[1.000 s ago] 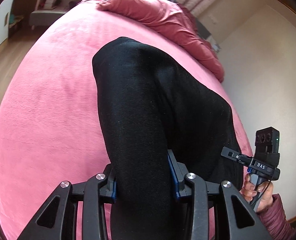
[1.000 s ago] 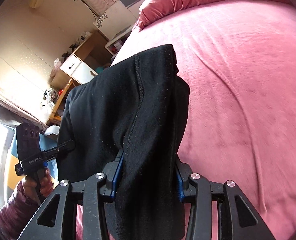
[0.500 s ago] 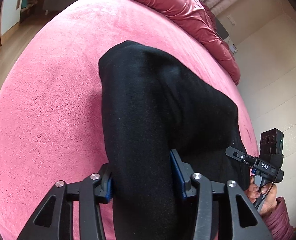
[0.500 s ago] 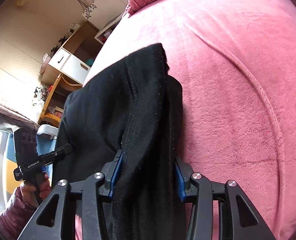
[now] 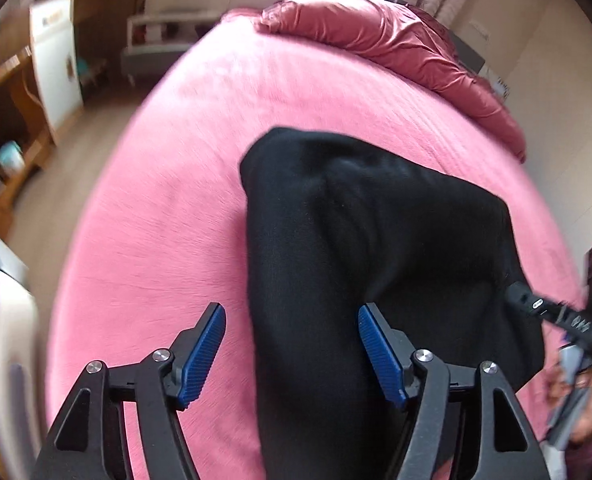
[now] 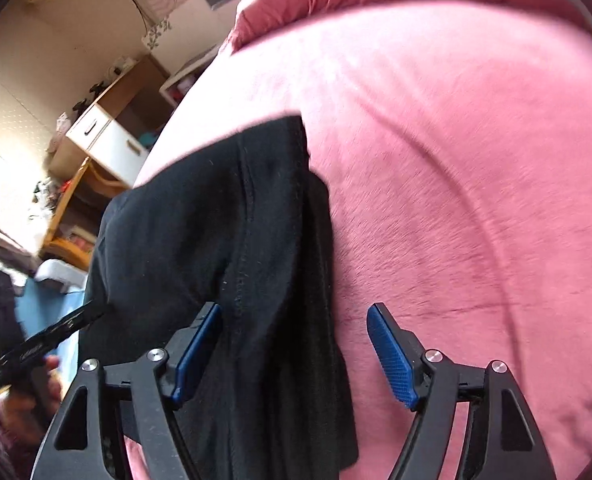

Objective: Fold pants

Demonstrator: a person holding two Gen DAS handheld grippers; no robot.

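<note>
Wide pink plush bedspread [image 5: 167, 208] under everything, rumpled dusty-rose duvet [image 5: 396, 48] bunched along the far edge. On the spread lies the pair of black knit pants [image 5: 356, 248], doubled over into a thick slab; from my right side the stitched seam and stacked layers show along its edge [image 6: 247, 248]. My left gripper [image 5: 291, 350] stands spread, blue ribbed pads clear of the cloth on the outer side, fabric lying loose between them; nothing clamped. My right gripper [image 6: 293, 354] likewise parted, one pad just beside the seam, the other over bare bedspread; it grasps nothing. Both views are motion-smeared. Judgement: the fold is laid and the step in hand is the let-go. To do it well, back both tools straight out and low so no pad snags the knit and drags the top layer askew, then check the edges line up before any further fold.
</note>
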